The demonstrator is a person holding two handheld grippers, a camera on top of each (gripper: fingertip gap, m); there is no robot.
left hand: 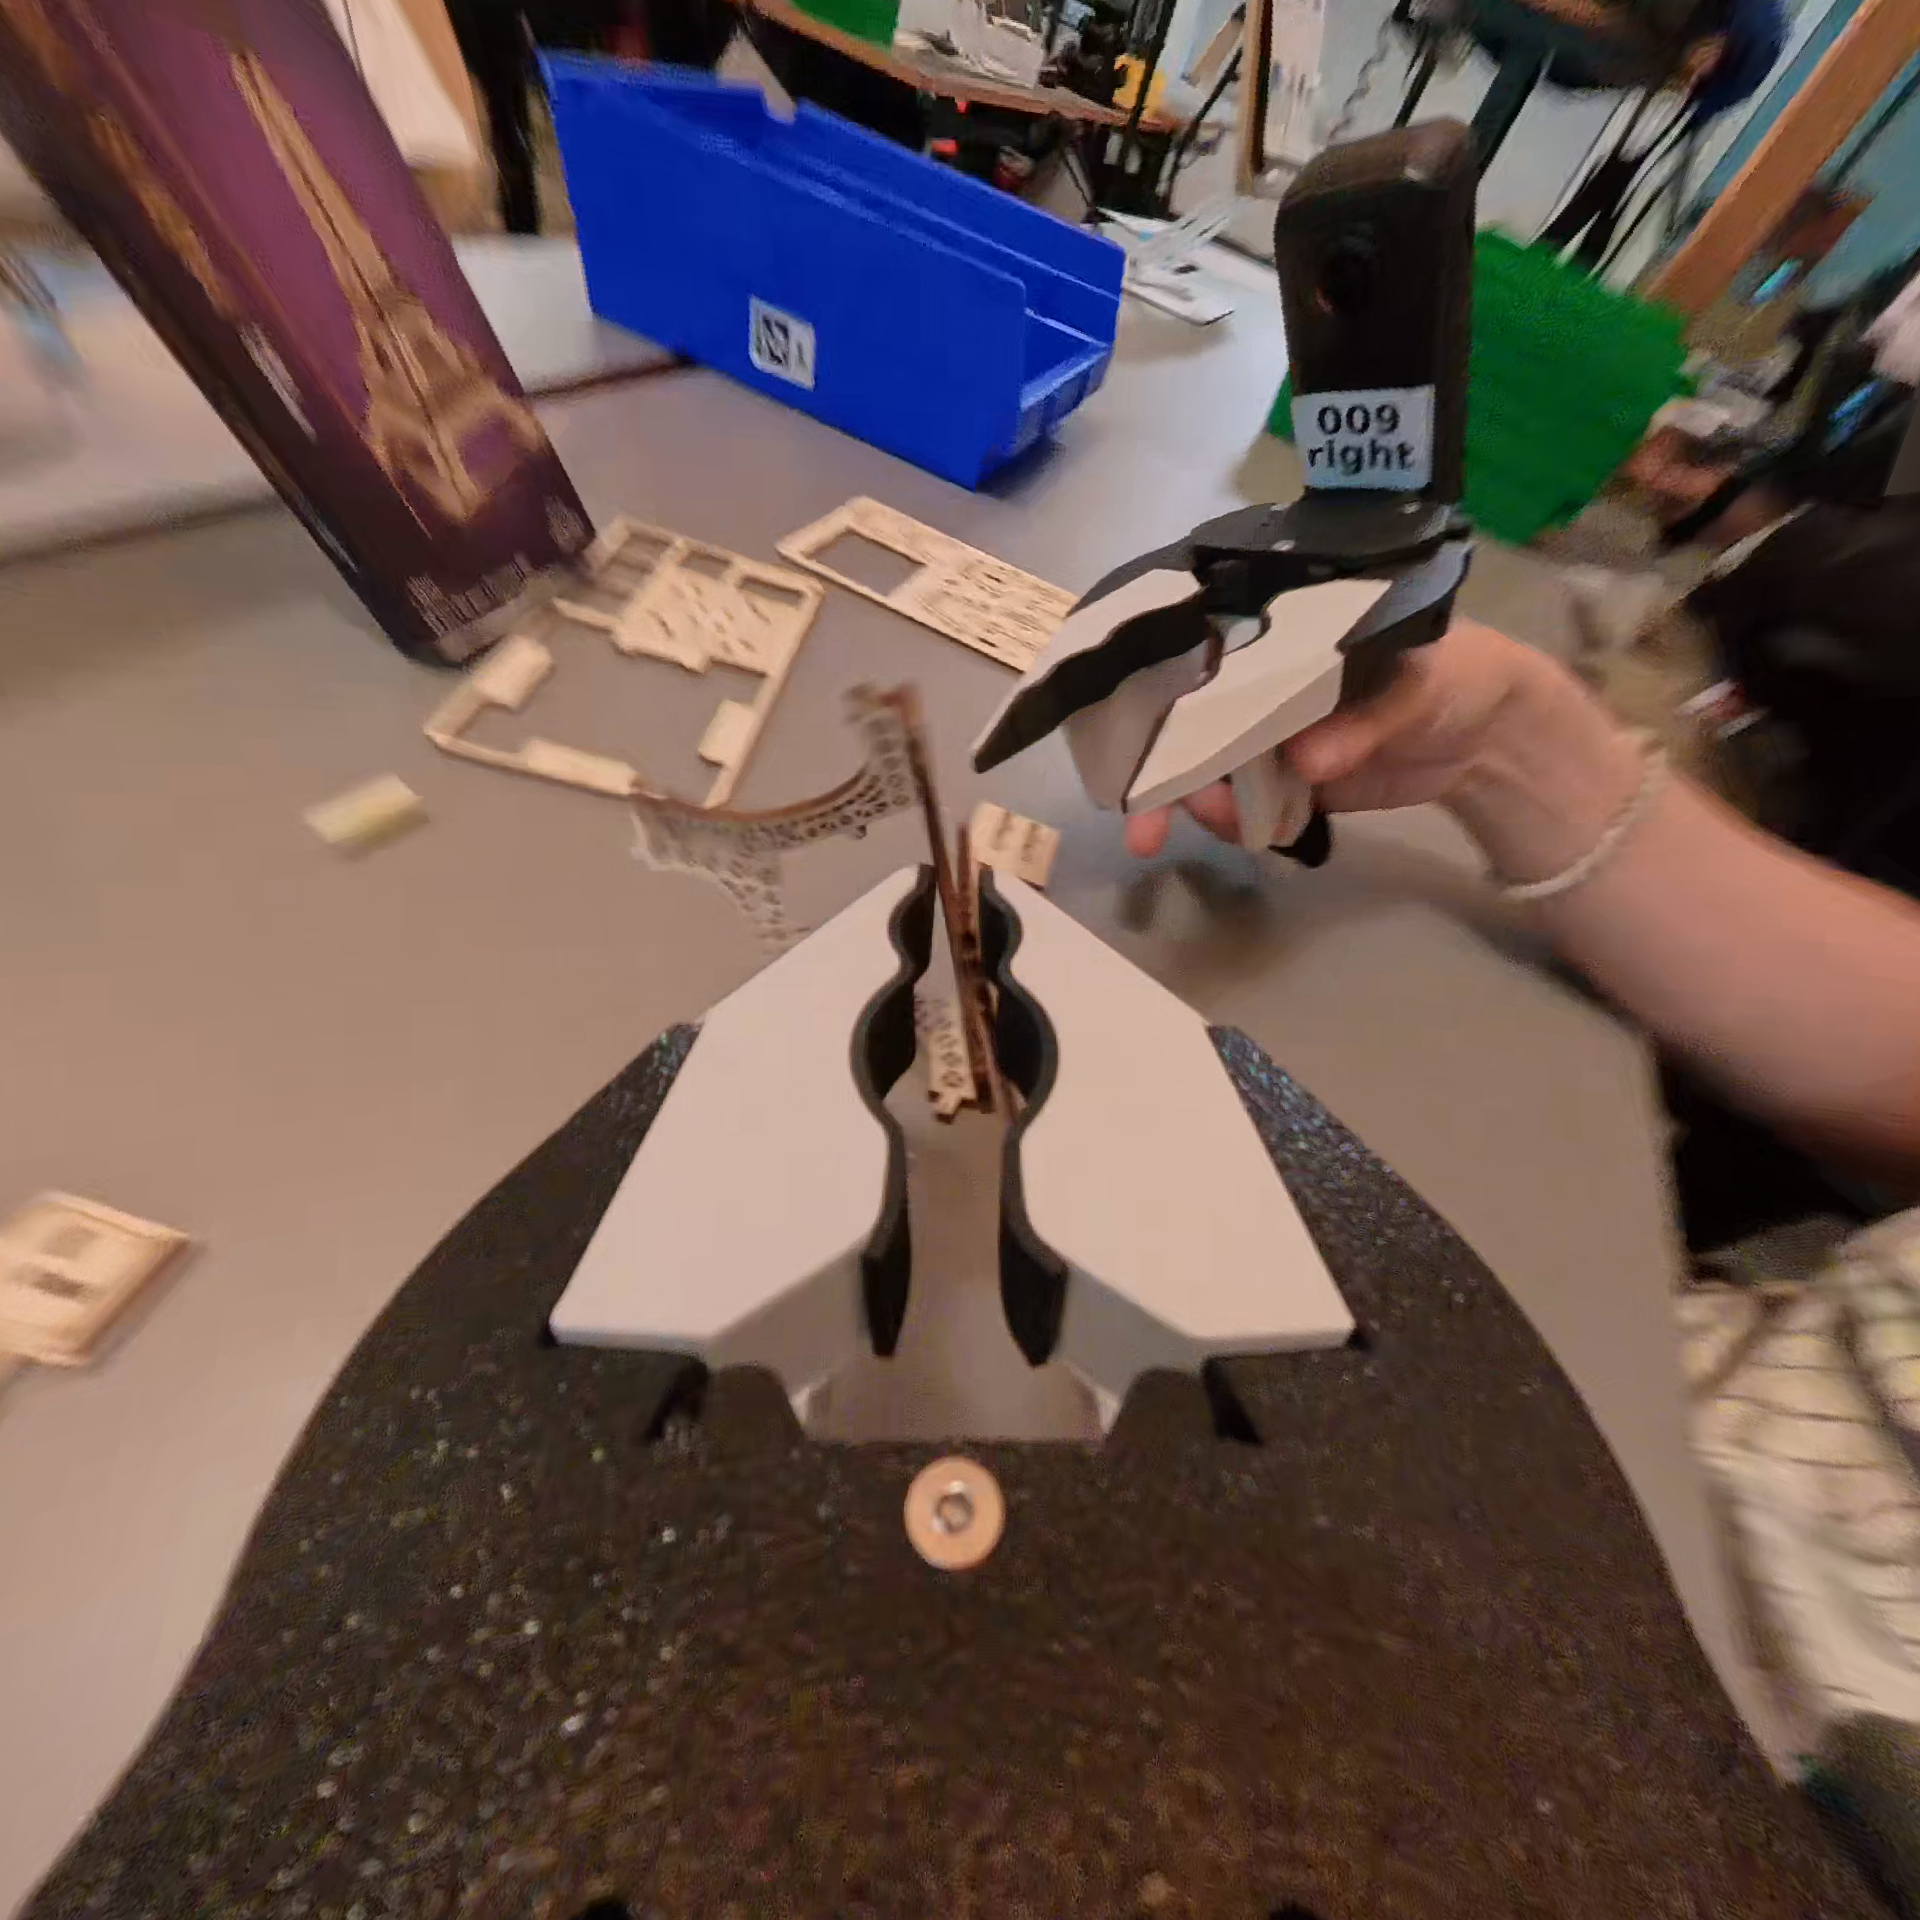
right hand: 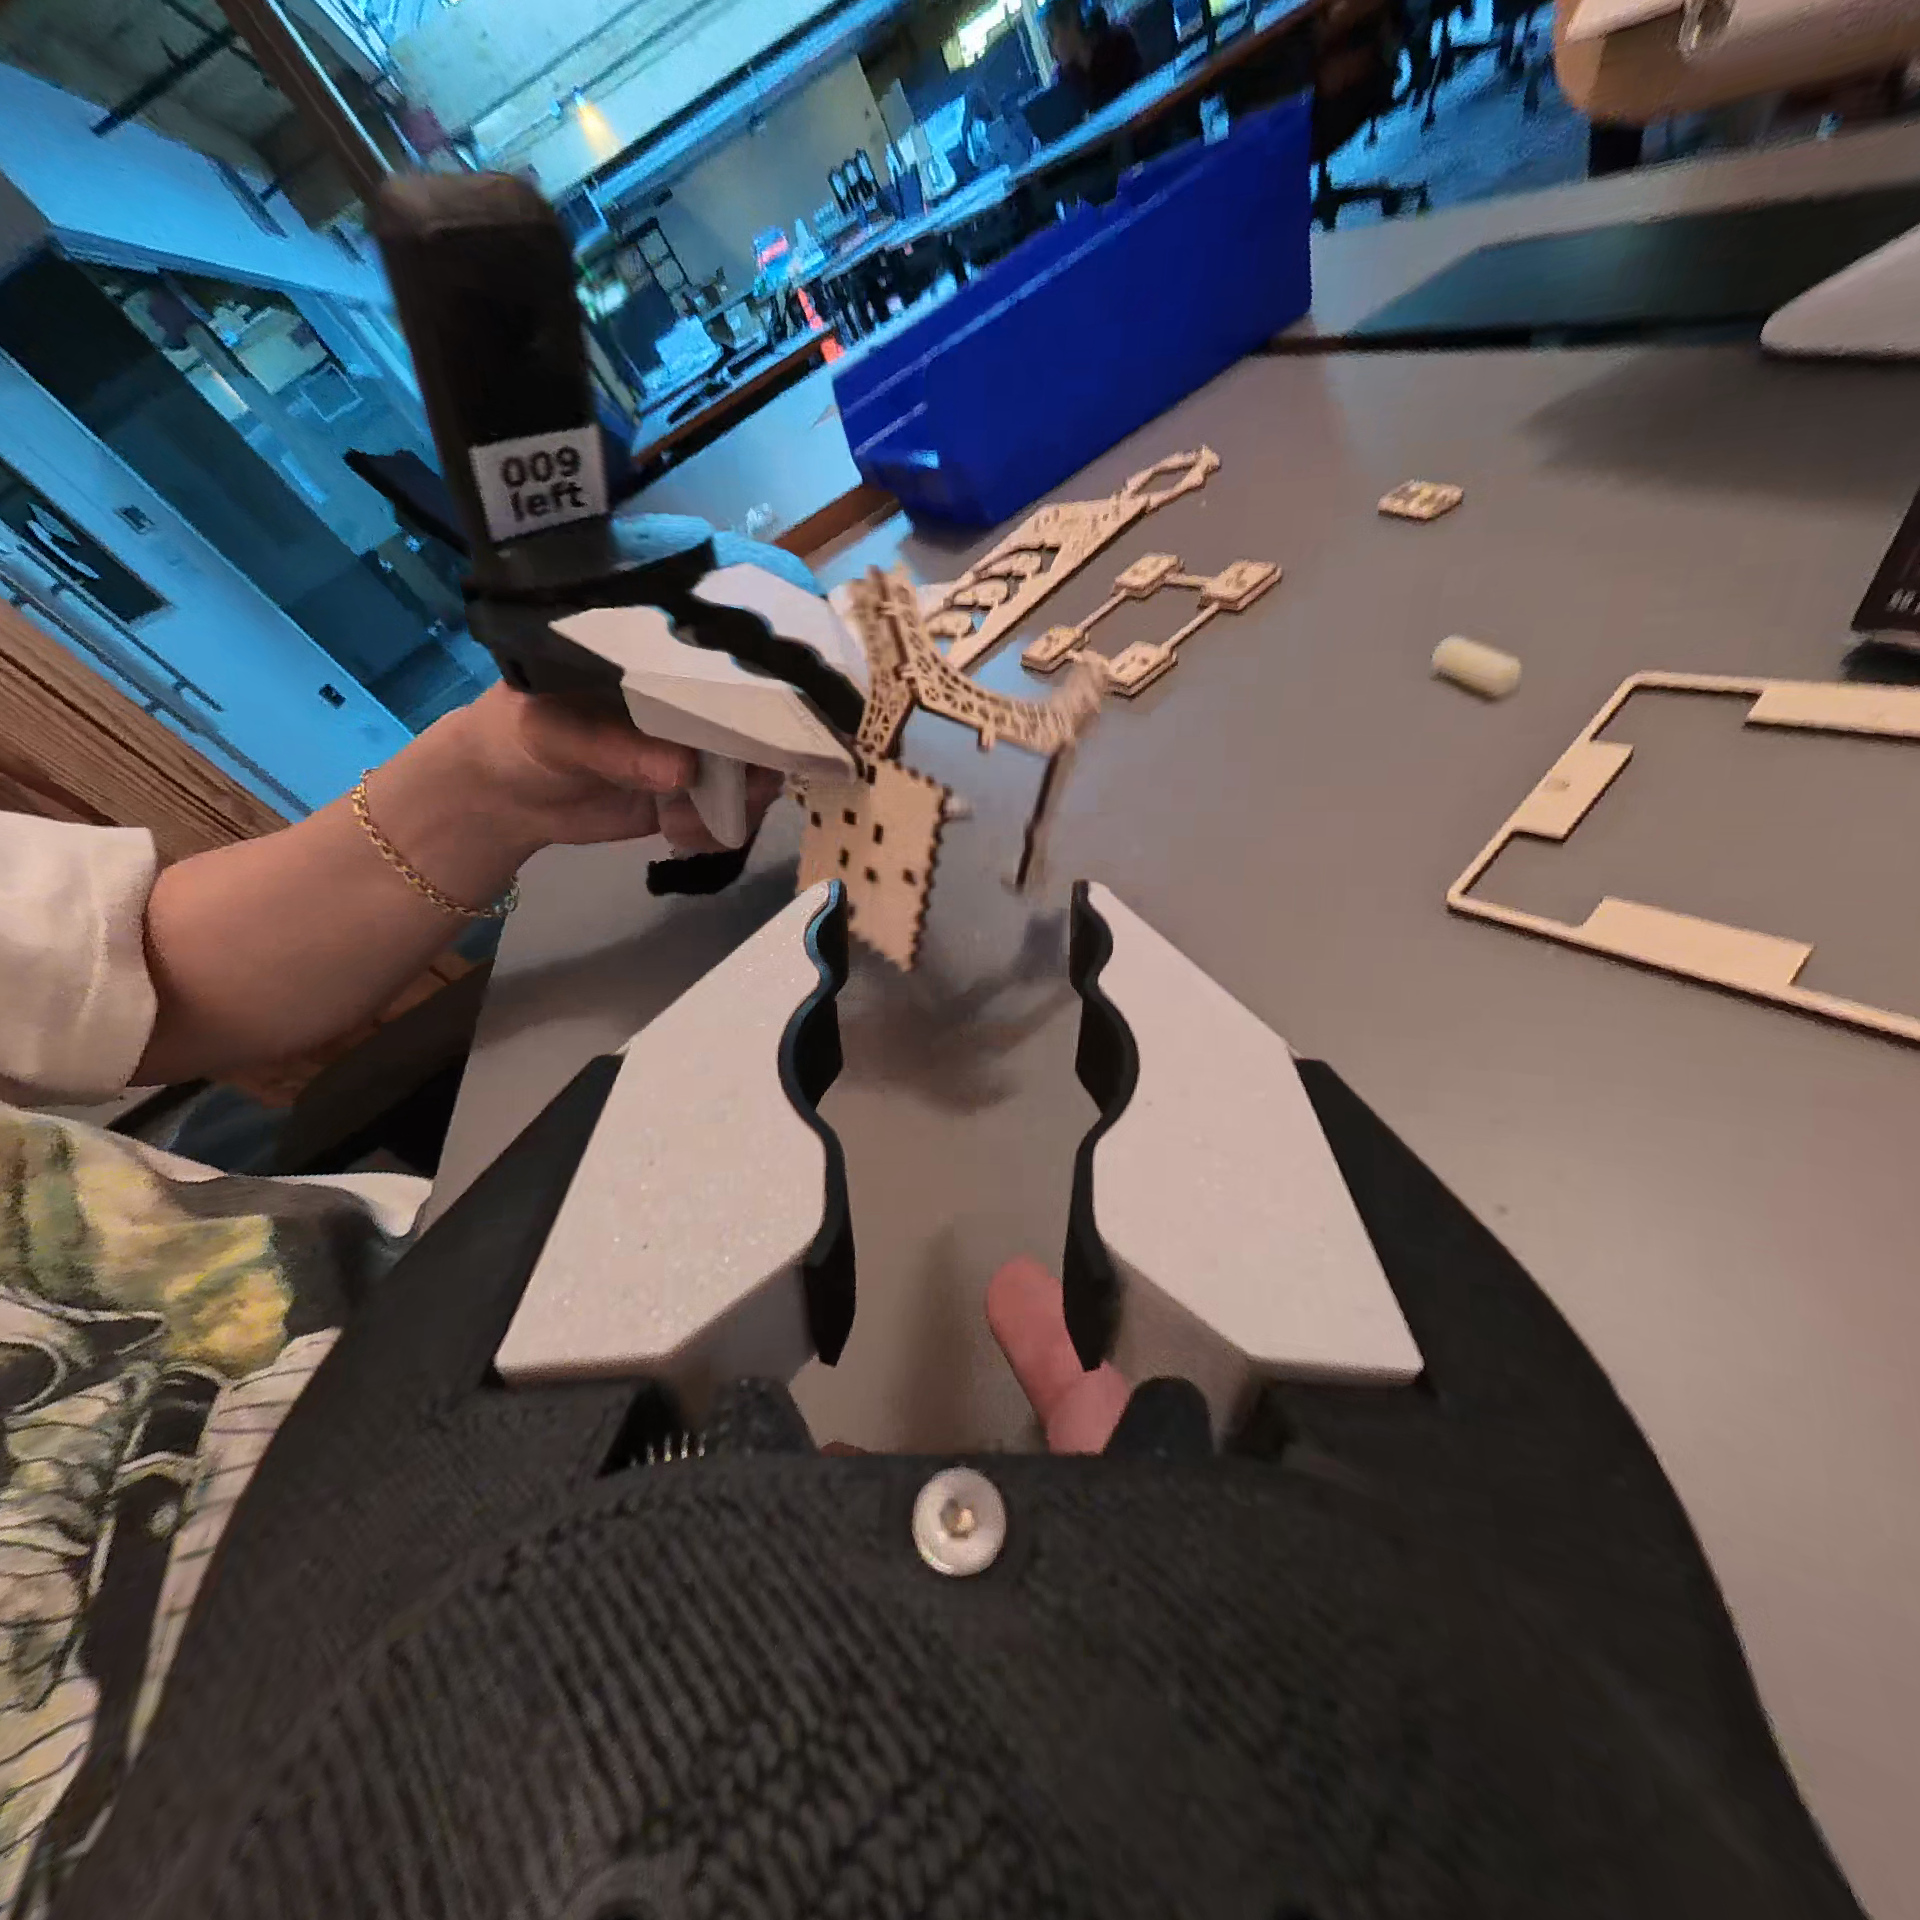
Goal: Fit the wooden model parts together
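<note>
My left gripper (left hand: 951, 883) is shut on a partly built wooden model (left hand: 914, 769), made of thin lattice arch legs joined together. In the right wrist view the left gripper (right hand: 847, 743) holds this model (right hand: 883, 842) above the grey table; a square slotted plate hangs at its lower end and the lattice legs spread to the right. My right gripper (right hand: 954, 904) is open and empty, with its fingertips just below and to the right of the model. In the left wrist view the right gripper (left hand: 1055, 784) hovers just right of the model, held by a hand.
A purple box (left hand: 312, 312) stands at the back left and a blue bin (left hand: 831, 291) behind it. Punched-out wooden sheets (left hand: 686, 613) lie on the grey table (left hand: 260, 987). An emptied frame (right hand: 1704, 940), lattice pieces (right hand: 1153, 623) and a small cream cylinder (right hand: 1475, 665) lie to the right. Spacing between my two grippers at the tips: around 5 centimeters. The small cream cylinder (right hand: 1475, 665) is about 15 centimeters from both grippers' fingertips. The left camera catches it too, in the left wrist view (left hand: 374, 805).
</note>
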